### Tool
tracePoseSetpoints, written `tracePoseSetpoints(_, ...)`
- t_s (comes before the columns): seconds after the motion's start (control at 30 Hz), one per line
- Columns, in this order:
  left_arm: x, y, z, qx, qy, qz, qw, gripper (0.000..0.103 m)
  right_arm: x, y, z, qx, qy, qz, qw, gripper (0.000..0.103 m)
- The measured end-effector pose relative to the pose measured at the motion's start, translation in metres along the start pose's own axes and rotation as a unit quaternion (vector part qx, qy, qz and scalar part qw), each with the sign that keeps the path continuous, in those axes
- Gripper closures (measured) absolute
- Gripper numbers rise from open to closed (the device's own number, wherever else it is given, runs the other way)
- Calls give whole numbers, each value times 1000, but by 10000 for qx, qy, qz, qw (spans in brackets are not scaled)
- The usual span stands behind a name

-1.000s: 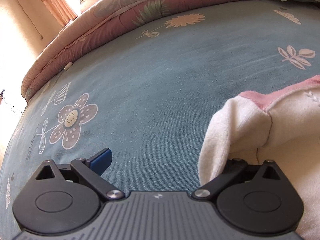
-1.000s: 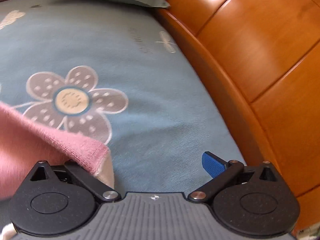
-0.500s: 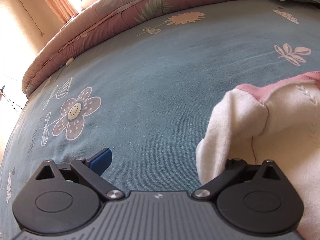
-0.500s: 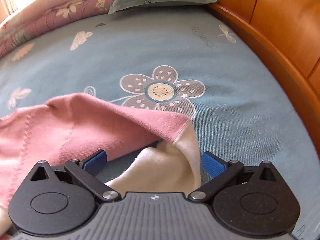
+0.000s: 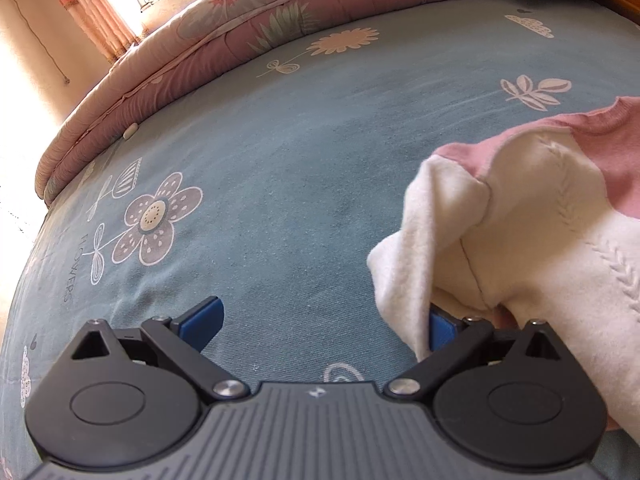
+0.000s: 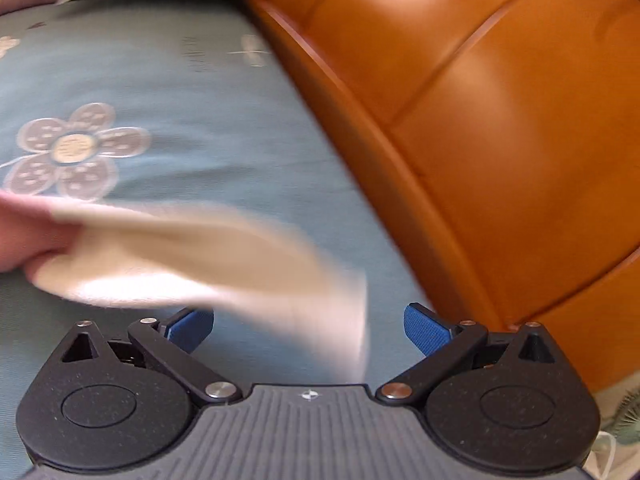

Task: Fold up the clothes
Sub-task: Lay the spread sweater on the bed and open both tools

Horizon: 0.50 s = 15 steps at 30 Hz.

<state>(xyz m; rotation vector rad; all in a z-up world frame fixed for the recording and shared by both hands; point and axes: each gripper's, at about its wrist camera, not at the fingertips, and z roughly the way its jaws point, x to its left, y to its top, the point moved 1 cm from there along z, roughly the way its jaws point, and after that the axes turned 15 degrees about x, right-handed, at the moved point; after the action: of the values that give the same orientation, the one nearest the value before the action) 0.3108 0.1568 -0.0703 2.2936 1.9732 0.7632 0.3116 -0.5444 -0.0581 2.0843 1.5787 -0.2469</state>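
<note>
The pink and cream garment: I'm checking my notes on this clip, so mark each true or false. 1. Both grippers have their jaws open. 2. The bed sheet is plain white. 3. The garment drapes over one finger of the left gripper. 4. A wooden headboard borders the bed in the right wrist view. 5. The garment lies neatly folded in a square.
1. True: the left gripper and right gripper both show jaws spread apart.
2. False: the bed sheet is blue with flower prints.
3. True: the garment hangs over one blue finger.
4. True: the wooden headboard runs along the bed's edge.
5. False: it is bunched and loose, blurred in the right wrist view.
</note>
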Motion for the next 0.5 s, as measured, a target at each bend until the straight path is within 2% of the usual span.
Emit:
tracePoseSetpoints(0.03,-1,-2,-3,-22,-56,3,10000,3,-7,-2,2,36,-52,40,10000,0)
tracePoseSetpoints(0.13,-3,-7,-14,-87,-223,12,9997,3,-9,-17,-1,-19,187,0,9998,0)
tracePoseSetpoints(0.27,-6,-15,-28,-175,-447,23,9988,3,18,-43,-23,-232,833,-445,9953,0)
tracePoseSetpoints(0.37,-8,-22,-38,-242,-630,26,9977,3,59,-65,-50,-434,1429,-946,9843,0)
tracePoseSetpoints(0.5,-15,-39,-47,-392,-916,1,9950,3,119,-107,-89,-649,2225,-1581,9598,0)
